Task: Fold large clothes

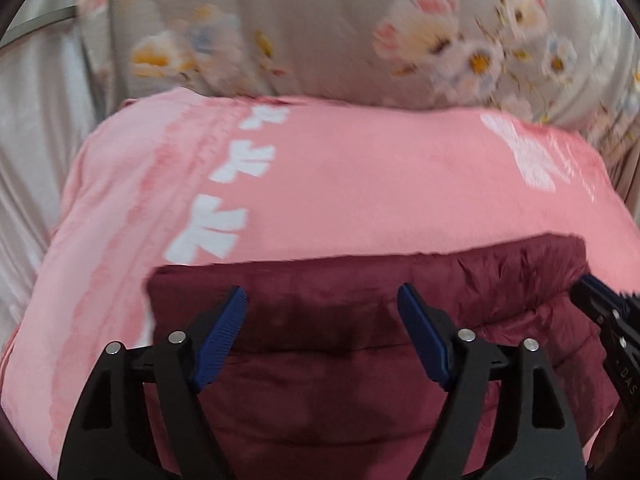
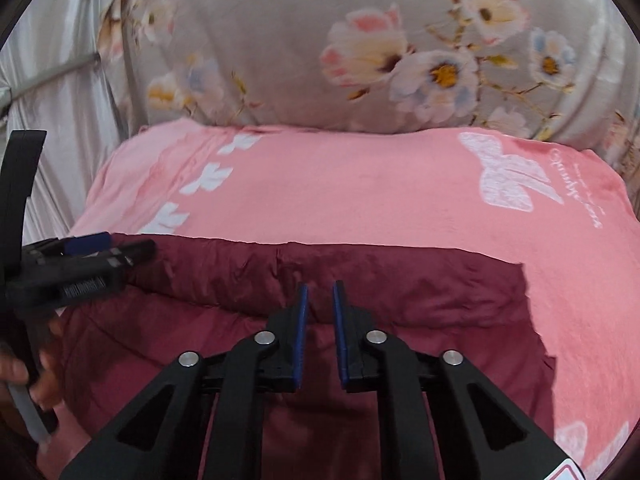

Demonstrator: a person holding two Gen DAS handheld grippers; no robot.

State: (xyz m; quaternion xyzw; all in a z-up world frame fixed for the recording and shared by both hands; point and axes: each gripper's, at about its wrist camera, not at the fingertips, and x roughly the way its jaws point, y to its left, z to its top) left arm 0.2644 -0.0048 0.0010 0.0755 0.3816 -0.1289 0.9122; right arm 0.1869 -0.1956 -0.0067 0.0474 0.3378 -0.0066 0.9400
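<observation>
A dark red padded jacket (image 1: 340,380) (image 2: 440,300) lies folded on a pink blanket (image 1: 340,184) (image 2: 360,192) with white bow prints. My left gripper (image 1: 322,291) hovers over the jacket's left part, open wide with nothing between its blue pads. It also shows side-on at the left edge of the right wrist view (image 2: 128,243). My right gripper (image 2: 321,285) hangs over the jacket's middle fold with only a narrow slit between its pads and no cloth in them. Its tip enters the left wrist view at the right edge (image 1: 600,304).
A grey floral quilt (image 1: 320,32) (image 2: 280,40) is piled behind the pink blanket. Shiny grey fabric (image 1: 32,140) (image 2: 72,120) hangs at the left. A person's hand (image 2: 44,380) holds the left gripper's handle at the lower left.
</observation>
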